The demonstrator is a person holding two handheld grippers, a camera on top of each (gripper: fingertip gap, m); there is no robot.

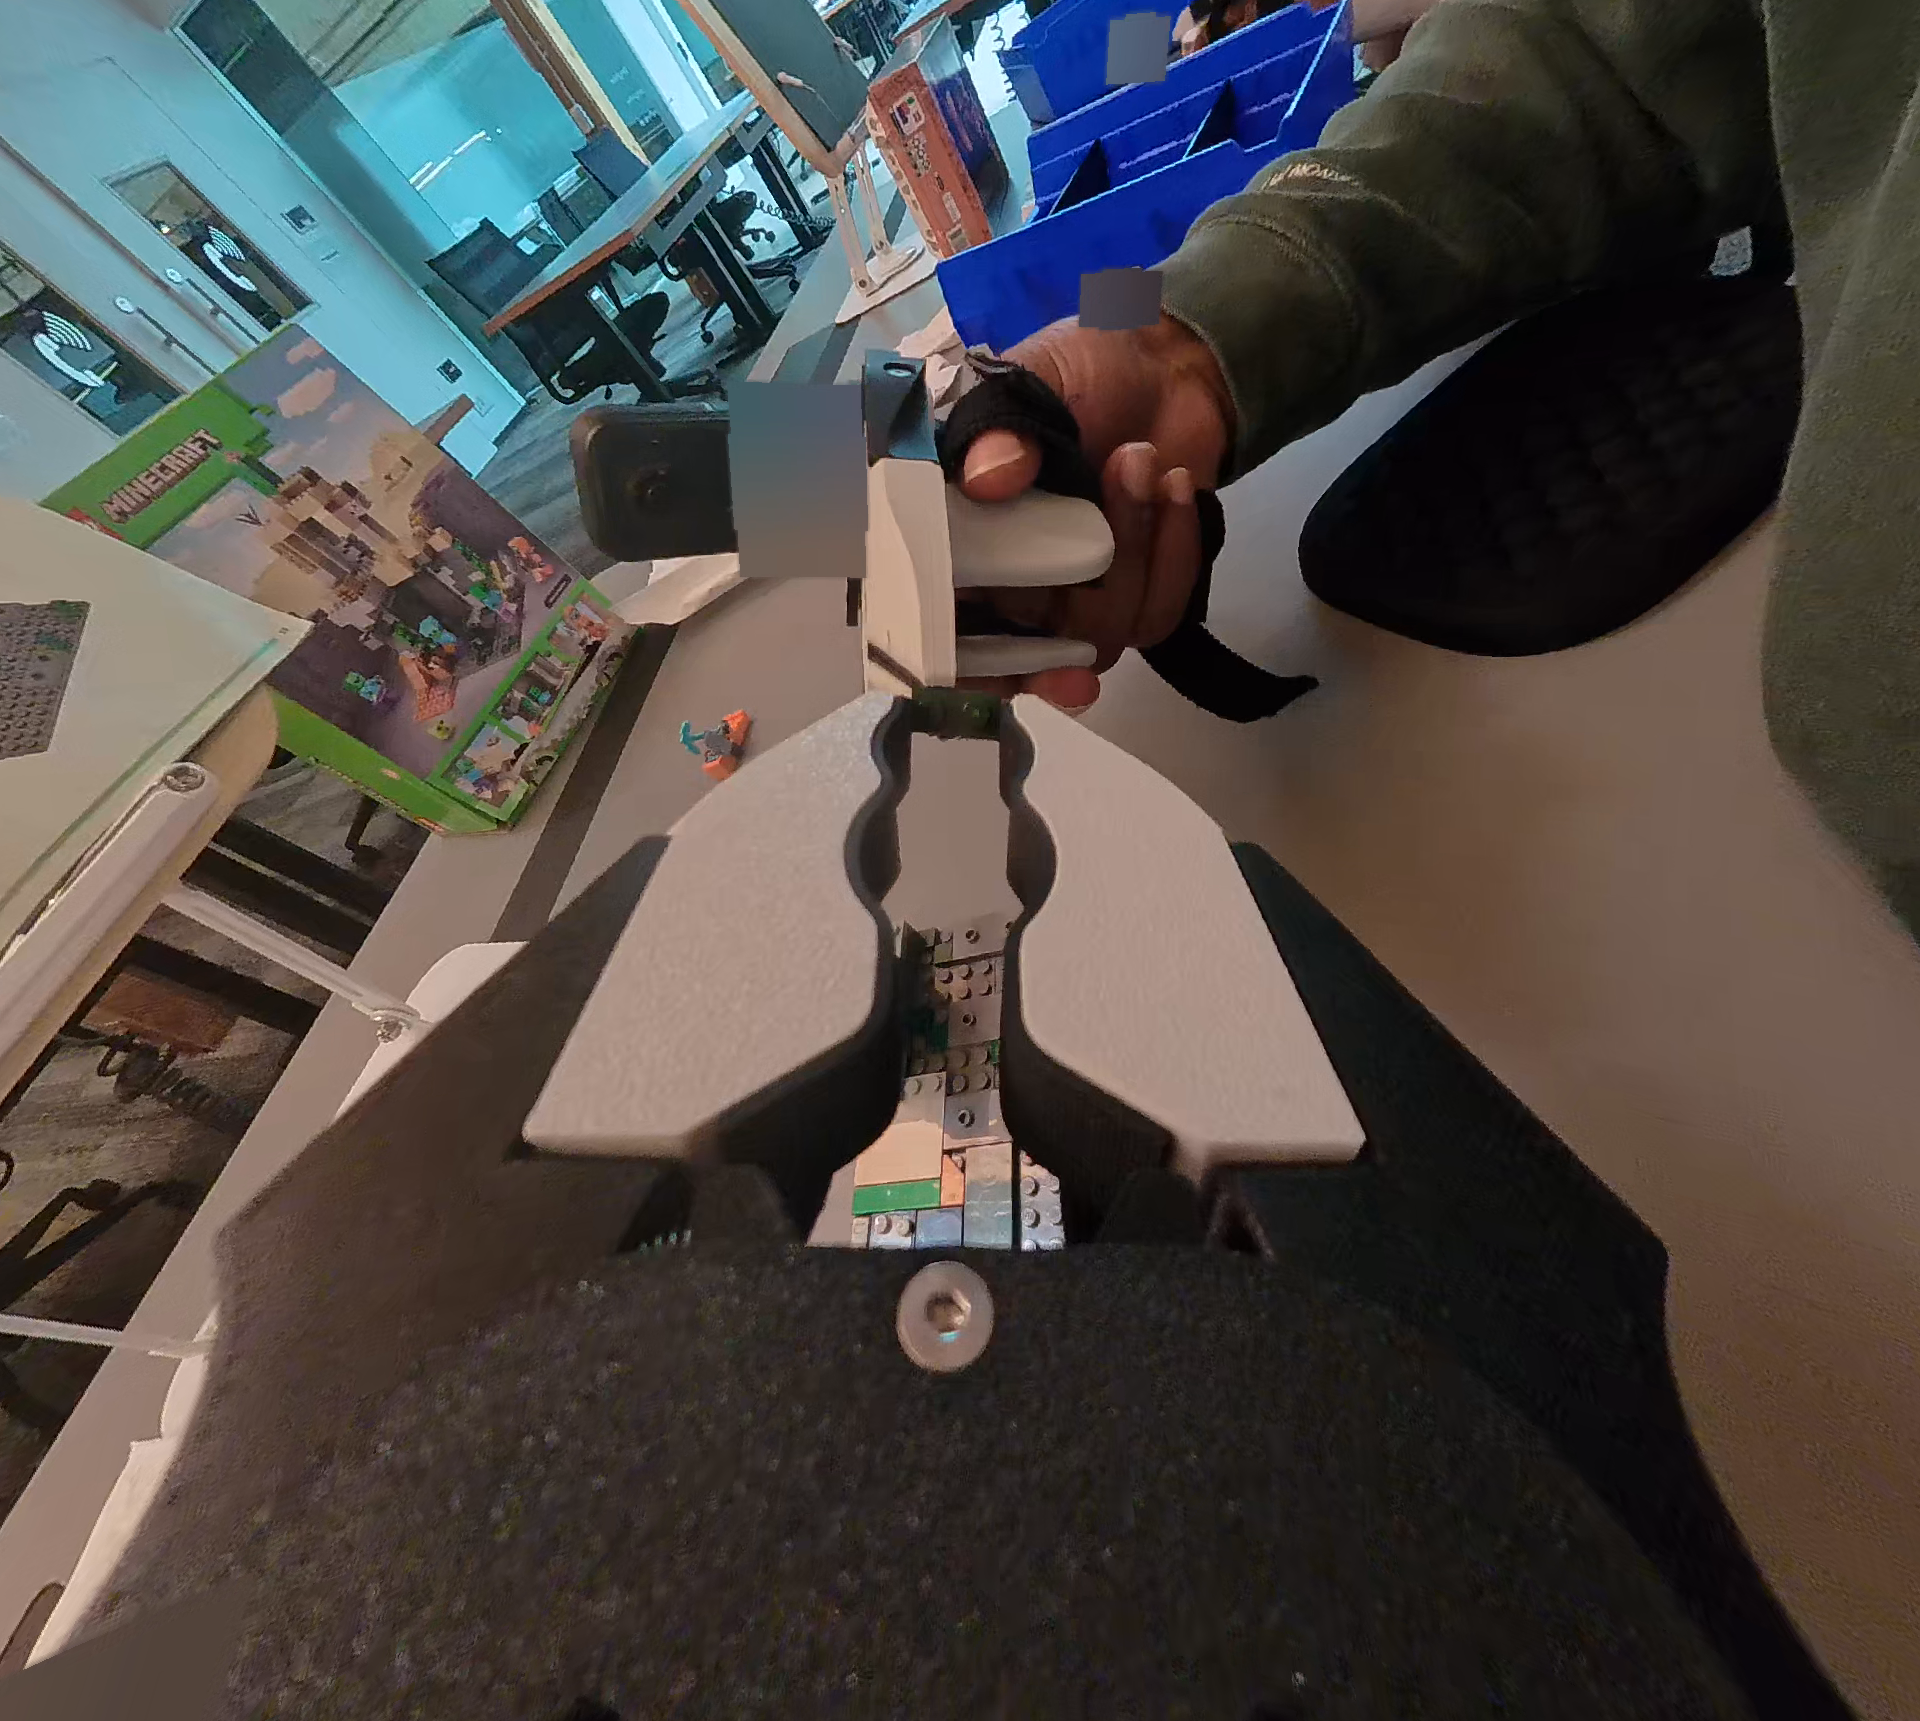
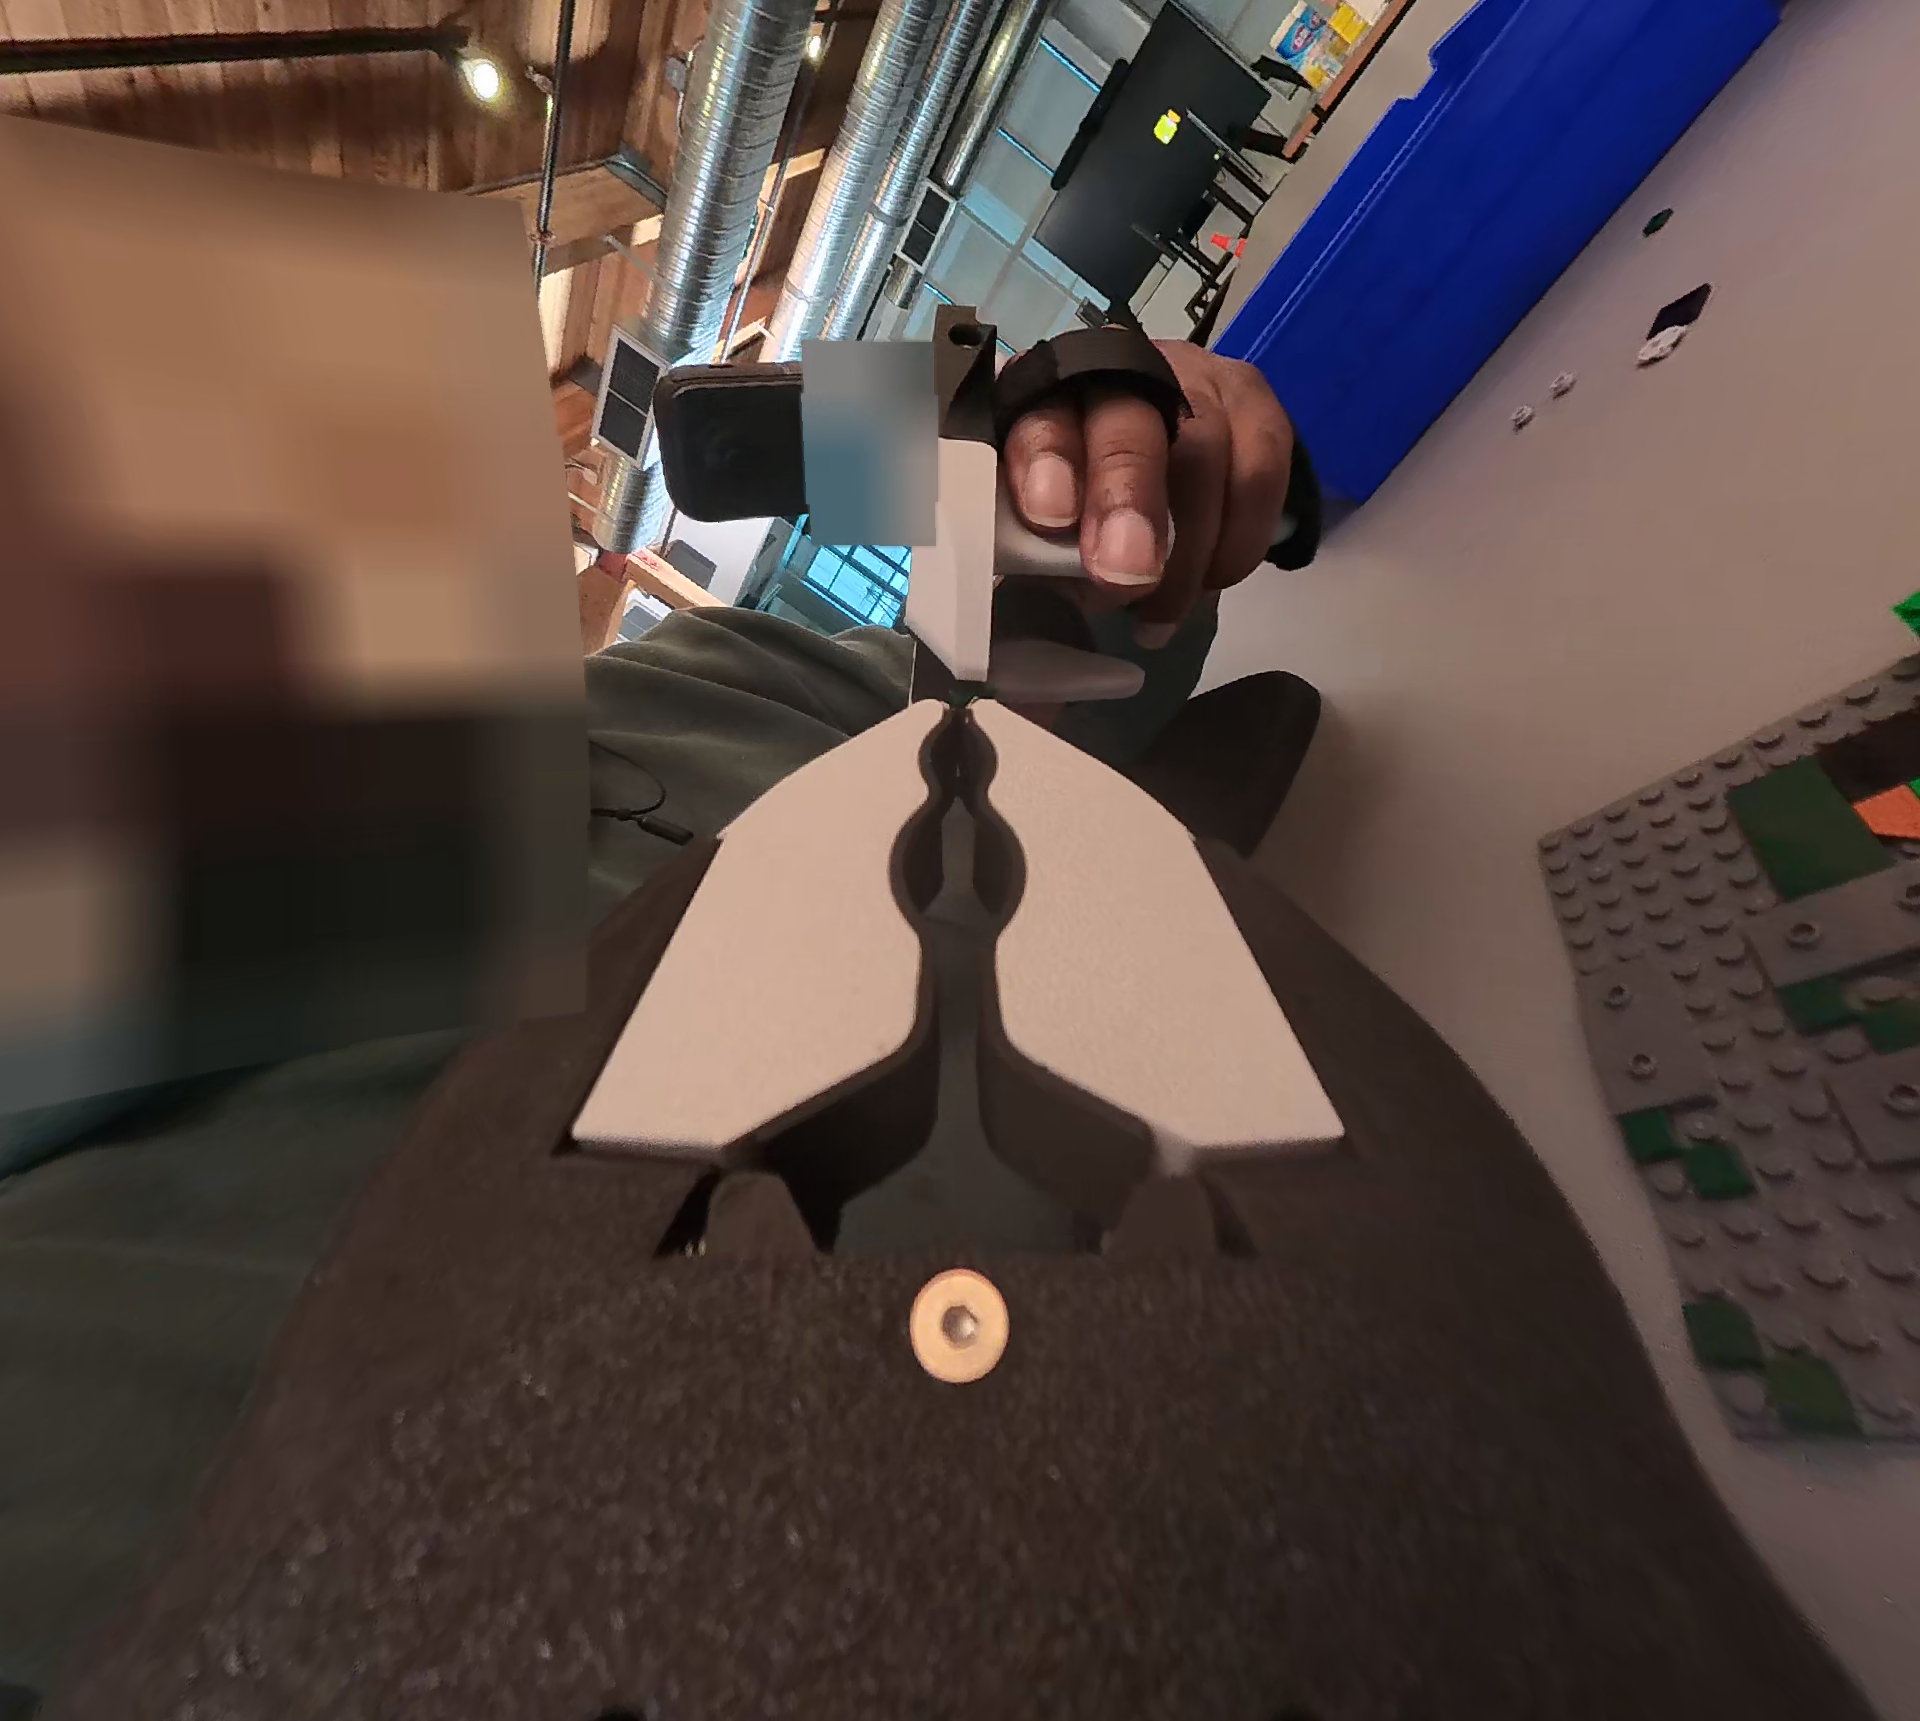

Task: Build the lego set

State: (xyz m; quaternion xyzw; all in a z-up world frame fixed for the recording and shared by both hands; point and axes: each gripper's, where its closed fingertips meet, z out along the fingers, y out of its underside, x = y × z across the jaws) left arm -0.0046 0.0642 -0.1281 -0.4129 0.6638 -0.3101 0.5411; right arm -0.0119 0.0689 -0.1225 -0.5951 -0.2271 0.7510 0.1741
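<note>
My left tool [image 1: 954, 721] is partly closed, its tips pinching a small dark green studded lego plate [image 1: 957, 715] by its short ends, long axis running straight across from tip to tip. My right tool [image 2: 964, 707] is nearly shut, and its tips meet the same dark piece edge-on [image 2: 966, 697]; whether it truly grips I cannot tell. Both are raised above the pale grey surface [image 1: 1455, 944]. The grey studded lego baseplate with green tiles [image 2: 1714, 1048] lies flat on that surface beside my right tool.
</note>
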